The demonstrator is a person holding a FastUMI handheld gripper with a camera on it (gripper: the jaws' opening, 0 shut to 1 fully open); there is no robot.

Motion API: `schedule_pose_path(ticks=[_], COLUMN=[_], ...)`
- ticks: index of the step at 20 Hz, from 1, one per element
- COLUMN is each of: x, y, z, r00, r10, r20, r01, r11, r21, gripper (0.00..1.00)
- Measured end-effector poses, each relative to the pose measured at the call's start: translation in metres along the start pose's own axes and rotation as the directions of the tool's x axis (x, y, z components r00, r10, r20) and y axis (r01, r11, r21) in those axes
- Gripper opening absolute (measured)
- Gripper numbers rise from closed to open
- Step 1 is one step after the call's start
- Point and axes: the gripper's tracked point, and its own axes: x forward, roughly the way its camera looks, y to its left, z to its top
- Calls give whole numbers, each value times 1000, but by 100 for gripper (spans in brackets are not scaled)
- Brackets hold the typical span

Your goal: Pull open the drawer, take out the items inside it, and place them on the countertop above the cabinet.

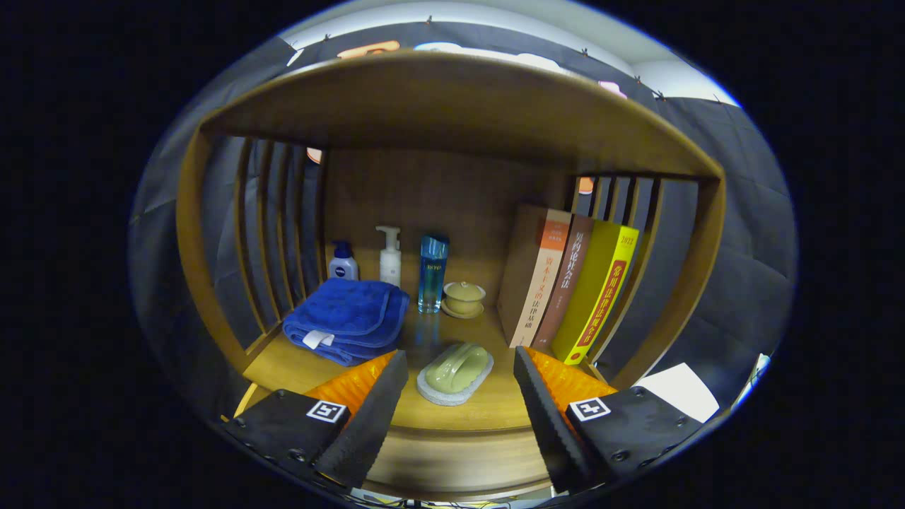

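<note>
My gripper [459,371] stands open in front of a wooden cabinet, its fingers [382,403] spread wide with nothing pressed between them. Just ahead of the fingertips, on the wooden countertop [488,413], lies a pale green scrubbing brush with a white pad [454,372], close to the counter's front edge. A folded blue towel [348,319] lies to the left of the brush. The drawer below the counter is hidden from this view.
At the back of the shelf stand a small blue bottle [343,263], a white pump bottle [389,256], a tall blue glass bottle [432,273] and a lidded cup on a saucer [464,298]. Three upright books [565,290] lean at the right. Slatted side walls and a wooden top enclose the shelf.
</note>
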Motion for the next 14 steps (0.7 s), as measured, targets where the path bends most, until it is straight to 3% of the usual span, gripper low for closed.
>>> schedule_pose_path(ticks=[6,14], x=[-75,-144], y=[11,1], z=[2,-76], r00=[994,990], r10=[17,-45], r20=[110,134], r01=[-18,39], r11=[1000,998], r21=[10,52], gripper=[99,99])
